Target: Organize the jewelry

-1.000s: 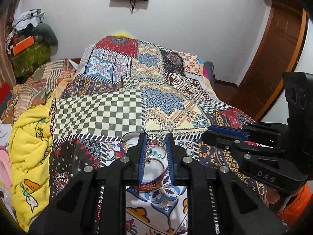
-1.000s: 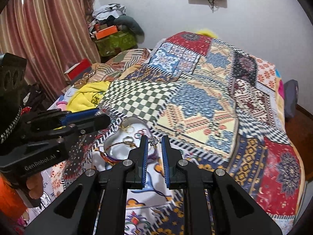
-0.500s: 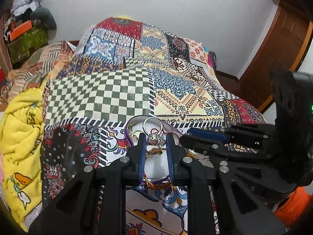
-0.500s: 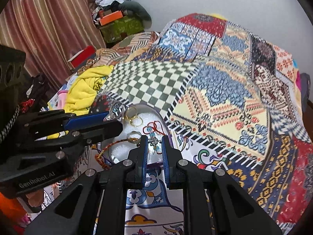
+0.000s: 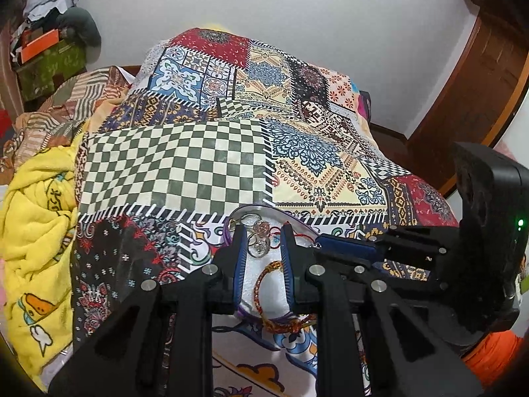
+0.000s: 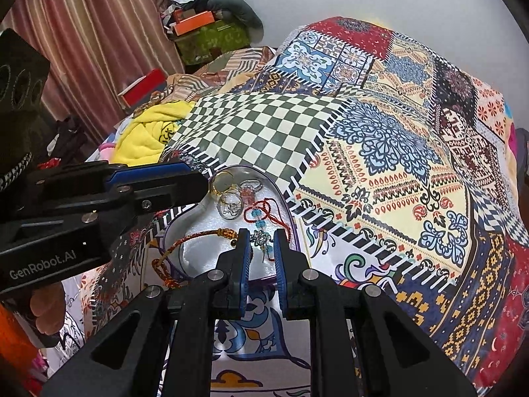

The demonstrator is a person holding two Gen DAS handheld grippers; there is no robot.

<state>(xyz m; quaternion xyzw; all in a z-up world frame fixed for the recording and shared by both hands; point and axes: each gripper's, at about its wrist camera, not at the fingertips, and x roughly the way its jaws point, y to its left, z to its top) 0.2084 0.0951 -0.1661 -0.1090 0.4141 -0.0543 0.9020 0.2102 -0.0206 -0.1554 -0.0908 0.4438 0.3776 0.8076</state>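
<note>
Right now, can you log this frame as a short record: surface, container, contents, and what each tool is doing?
surface: patchwork bedspread
container: heart-shaped tray with white lining, lying on the bedspread
contents: rings, red cord bracelet, braided bracelet trailing over the tray's edge
left tool: over the tray, fingers slightly apart around a silver ring; grip unclear
right tool: over the tray's near end, fingers narrowly apart around a silver charm; contact unclear
</note>
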